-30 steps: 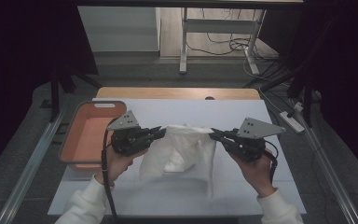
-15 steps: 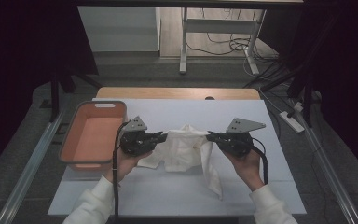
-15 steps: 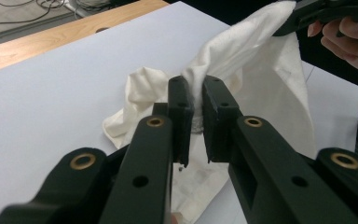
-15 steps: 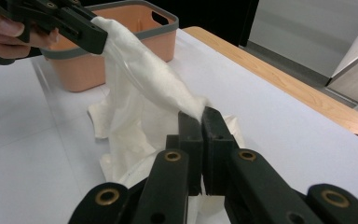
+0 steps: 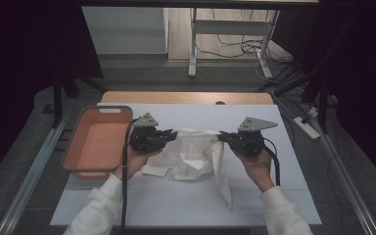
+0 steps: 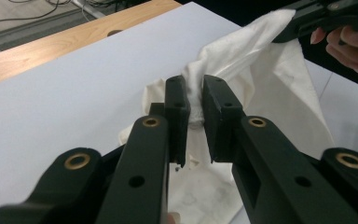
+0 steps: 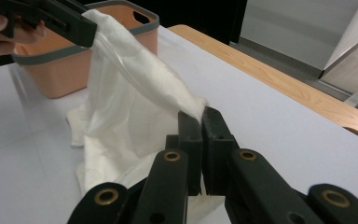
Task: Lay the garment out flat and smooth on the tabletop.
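Note:
A white cloth (image 5: 196, 155) hangs between my two grippers above the white table (image 5: 166, 205). My left gripper (image 5: 172, 133) is shut on a bunched fold at the cloth's left end; the left gripper view shows the fabric (image 6: 261, 51) pinched between its jaws (image 6: 195, 88). At the other end, my right gripper (image 5: 221, 137) is shut on the cloth's corner, seen up close in the right gripper view (image 7: 200, 115). The top edge runs between the two grippers. The rest of the cloth (image 7: 130, 107) sags onto the table, and one long flap (image 5: 225, 191) trails toward the front edge.
An orange bin (image 5: 95, 142) with a grey rim stands at the table's left side, close beside my left hand, and looks empty. A wooden strip (image 5: 186, 98) runs along the far table edge. Beyond it are a desk frame and floor cables.
Both grippers have moved slightly farther from the person while keeping hold of the cloth. The cloth has bunched up and now sags lower between them.

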Tool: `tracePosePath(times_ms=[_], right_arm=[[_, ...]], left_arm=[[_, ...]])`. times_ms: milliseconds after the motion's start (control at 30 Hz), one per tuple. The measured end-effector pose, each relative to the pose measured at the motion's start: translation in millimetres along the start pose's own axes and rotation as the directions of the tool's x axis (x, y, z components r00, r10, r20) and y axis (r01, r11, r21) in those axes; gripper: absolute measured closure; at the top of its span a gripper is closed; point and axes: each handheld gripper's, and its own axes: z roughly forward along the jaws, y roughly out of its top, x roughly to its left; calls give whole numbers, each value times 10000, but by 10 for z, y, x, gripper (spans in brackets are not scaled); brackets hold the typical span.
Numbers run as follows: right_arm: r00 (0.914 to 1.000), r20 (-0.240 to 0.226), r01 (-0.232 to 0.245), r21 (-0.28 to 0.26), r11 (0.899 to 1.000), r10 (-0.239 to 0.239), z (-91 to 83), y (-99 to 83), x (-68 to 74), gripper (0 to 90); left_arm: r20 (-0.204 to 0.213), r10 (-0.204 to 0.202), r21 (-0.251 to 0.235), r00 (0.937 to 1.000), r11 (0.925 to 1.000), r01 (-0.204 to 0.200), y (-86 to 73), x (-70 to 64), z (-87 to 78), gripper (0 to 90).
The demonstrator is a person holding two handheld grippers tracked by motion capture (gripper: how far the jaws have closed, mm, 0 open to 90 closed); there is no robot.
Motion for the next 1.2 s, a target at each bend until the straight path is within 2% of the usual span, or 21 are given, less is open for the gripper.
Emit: tracePosePath(times_ms=[167,300,600,667,700,733,767,800,867,933,1067,1200], right_arm=[[9997,164,-176,135,9998,173,90,21,-127,875],[9987,131,-499,122,9987,497,150,13,-226,874],[9981,270,-566,256,9981,559,249,42,-339,871],[9976,341,-613,297,9977,603,286,69,-376,861],[9969,440,-668,355,9971,652,315,85,-405,838],[9948,662,-800,466,9957,769,349,100,-444,779],[9912,904,-1018,590,9931,962,386,109,-494,656],[9866,1005,-1364,709,9881,1289,418,116,-547,525],[9769,1094,-1912,638,9795,1836,421,117,-607,441],[9750,839,-2102,463,9766,2059,379,106,-599,392],[9802,795,-1846,389,9820,1811,313,69,-462,351],[9856,727,-1575,609,9856,1530,257,6,-289,341]], left_arm=[[-59,-138,31,9999,9999,139,71,91,100,790],[-133,-109,73,9999,9999,110,103,136,170,780],[-314,-164,257,9994,9995,172,185,247,326,780],[-542,-300,217,9981,9993,312,211,286,373,768],[-839,-470,231,9954,9985,491,226,305,398,718],[-1173,-675,241,9908,9972,708,239,315,418,585],[-1457,-745,285,9865,9964,794,247,320,423,399],[-1462,-732,311,9865,9964,786,243,321,409,329],[-1128,-555,497,9921,9969,614,232,307,357,285],[-1203,-169,573,9926,9981,240,214,255,302,272],[-1178,142,651,9929,9979,-65,148,152,233,254],[-1219,345,906,9919,9956,-235,27,39,185,236]])
